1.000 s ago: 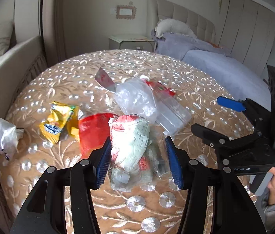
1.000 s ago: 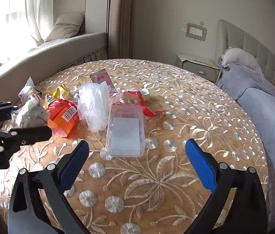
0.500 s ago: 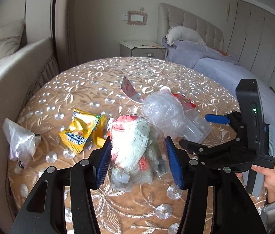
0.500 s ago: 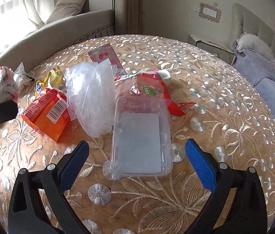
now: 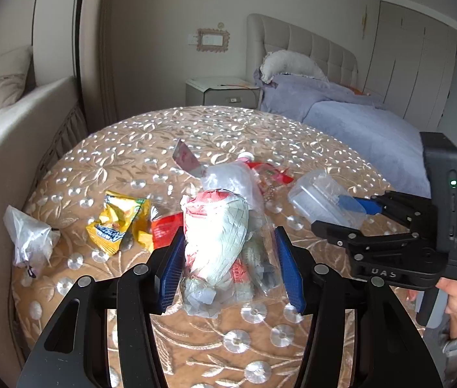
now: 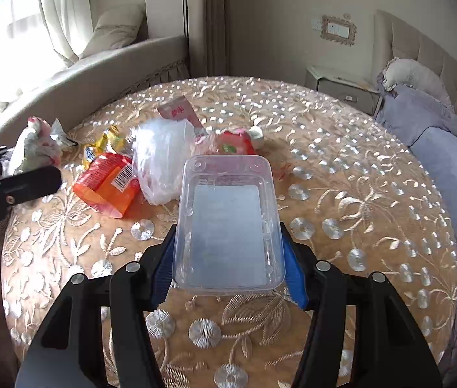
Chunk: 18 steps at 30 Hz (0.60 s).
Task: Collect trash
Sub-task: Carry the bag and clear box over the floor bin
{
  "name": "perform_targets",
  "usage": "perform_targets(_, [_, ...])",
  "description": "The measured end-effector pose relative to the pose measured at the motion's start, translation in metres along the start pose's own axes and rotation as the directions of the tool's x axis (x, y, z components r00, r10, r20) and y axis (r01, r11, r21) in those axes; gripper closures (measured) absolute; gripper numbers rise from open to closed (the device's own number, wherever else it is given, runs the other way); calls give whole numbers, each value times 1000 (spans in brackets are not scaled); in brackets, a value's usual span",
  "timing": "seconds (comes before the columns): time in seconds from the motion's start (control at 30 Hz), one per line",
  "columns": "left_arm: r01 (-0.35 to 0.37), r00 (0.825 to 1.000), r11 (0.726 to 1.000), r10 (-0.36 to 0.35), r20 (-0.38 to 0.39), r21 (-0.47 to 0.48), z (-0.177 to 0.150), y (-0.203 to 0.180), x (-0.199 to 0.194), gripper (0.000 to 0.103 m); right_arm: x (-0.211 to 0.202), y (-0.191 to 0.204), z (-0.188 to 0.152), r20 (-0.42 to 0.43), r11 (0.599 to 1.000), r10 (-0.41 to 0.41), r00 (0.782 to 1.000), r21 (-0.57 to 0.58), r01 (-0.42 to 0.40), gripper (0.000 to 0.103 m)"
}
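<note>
My left gripper is shut on a clear bag stuffed with crumpled trash, held above the round table. My right gripper is shut on a clear plastic tray, its blue pads against the tray's two long sides; the tray also shows in the left wrist view. On the table lie a yellow snack wrapper, an orange-red packet, a crumpled clear bag, a pink sachet and a red wrapper.
The round table wears a tan embroidered cloth. A small white knotted bag lies at its left edge. A beige sofa curves behind, a bed stands to the right, a nightstand at the back.
My right gripper moved forward over the clear tray and closed on its sides. My left gripper drew back and up with the trash bag still held.
</note>
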<state>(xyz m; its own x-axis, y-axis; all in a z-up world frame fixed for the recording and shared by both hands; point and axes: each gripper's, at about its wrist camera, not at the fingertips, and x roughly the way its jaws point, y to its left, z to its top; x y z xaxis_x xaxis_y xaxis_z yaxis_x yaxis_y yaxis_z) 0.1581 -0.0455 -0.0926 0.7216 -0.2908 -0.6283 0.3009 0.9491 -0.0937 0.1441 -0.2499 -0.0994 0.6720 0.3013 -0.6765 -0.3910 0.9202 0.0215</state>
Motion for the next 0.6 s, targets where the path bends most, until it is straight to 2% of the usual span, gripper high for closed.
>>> perform_targets(0.13, [43,999,999,-44,19,31,2,-26,-8,50,-66,-6,-3,159,999,-48,986,10,47,44])
perform_targets(0.23, [61,997,995,-64,35,77,5,-52,-14,50,-117,-13,-11,278,995,-103,955,34,97,44])
perform_targets(0.33, [86,994,986,-95,59,140,7,-84,-21,50,-158,-21,-23,355,984,-180,917,63,169,44])
perform_targets(0.43, [154,983,970,-169,66,190,10,-118,-25,50,-184,-34,-39,372,970,-243,896,98,222,44])
perform_targets(0.6, [234,966,929,-255,40,286,4,-181,-23,50,-212,-63,-76,337,939,-340,878,177,295,44])
